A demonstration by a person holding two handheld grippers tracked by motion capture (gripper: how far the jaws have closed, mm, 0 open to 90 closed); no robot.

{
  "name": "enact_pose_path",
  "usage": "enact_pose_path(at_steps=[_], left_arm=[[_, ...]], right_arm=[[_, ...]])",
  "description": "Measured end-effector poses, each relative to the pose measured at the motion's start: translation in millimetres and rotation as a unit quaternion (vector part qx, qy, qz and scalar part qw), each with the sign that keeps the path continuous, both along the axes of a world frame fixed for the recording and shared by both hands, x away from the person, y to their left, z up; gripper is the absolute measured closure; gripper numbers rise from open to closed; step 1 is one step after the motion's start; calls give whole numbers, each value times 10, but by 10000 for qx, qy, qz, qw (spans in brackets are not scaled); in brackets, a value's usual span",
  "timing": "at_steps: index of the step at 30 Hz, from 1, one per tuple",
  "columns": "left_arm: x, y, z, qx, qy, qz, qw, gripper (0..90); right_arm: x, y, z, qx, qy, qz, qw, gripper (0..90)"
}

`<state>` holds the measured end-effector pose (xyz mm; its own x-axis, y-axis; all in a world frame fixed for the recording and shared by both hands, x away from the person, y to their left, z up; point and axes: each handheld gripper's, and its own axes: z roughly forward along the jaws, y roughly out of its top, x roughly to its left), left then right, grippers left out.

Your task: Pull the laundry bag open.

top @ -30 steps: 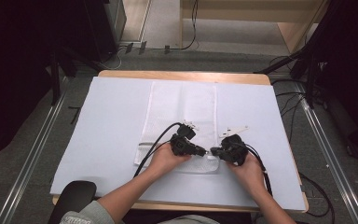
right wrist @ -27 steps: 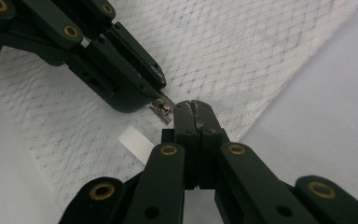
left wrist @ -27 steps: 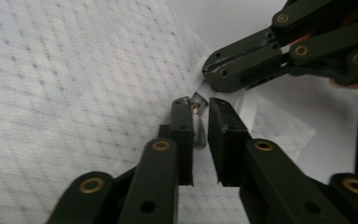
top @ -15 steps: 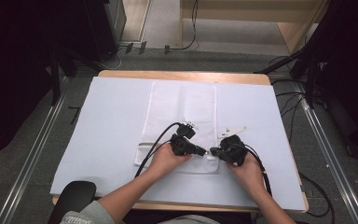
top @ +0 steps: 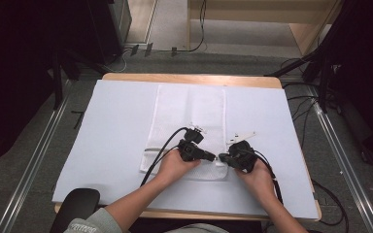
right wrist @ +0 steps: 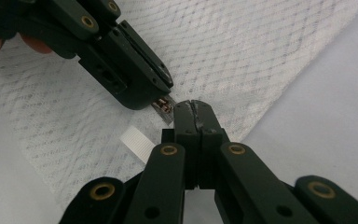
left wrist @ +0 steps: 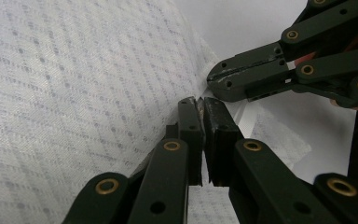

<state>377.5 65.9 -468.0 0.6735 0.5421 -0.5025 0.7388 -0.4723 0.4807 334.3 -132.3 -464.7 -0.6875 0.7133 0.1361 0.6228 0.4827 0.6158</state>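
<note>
A white mesh laundry bag (top: 189, 111) lies flat on the white table cover (top: 111, 126). Both grippers meet at its near right corner. My left gripper (top: 213, 157) (left wrist: 199, 101) has just been closing its jaws. They now pinch a small metal zipper pull (right wrist: 163, 105) that pokes out at their tip. My right gripper (top: 222, 158) (right wrist: 196, 106) faces it tip to tip, shut on the bag's edge fabric. In the left gripper view the right gripper (left wrist: 210, 78) bites the bag's rim just above my own jaws. A white ribbon tab (right wrist: 137, 142) lies on the mesh beside them.
The cover hides most of a wooden table, whose far edge (top: 189, 79) shows. A black chair part (top: 75, 206) sticks up at the near left. Cables (top: 160, 150) trail from the grippers across the cloth. Metal rails (top: 34, 160) run along the floor on both sides.
</note>
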Motion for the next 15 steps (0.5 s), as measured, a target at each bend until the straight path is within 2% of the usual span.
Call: enact_pose_path(at_steps=[6, 11, 12, 15], left_arm=[[16, 19, 9, 3, 69, -85, 9999, 884], [9, 23, 28, 113, 29, -79, 9999, 887], [19, 36, 28, 56, 121, -7, 9999, 886], [77, 117, 41, 10, 235, 130, 9996, 886]], right_arm=[[-17, 14, -4, -55, -72, 9, 10000, 900], [-22, 22, -9, -27, -63, 13, 10000, 900], [-24, 25, -8, -51, -68, 16, 10000, 900], [-21, 22, -7, -32, -28, -30, 10000, 900]])
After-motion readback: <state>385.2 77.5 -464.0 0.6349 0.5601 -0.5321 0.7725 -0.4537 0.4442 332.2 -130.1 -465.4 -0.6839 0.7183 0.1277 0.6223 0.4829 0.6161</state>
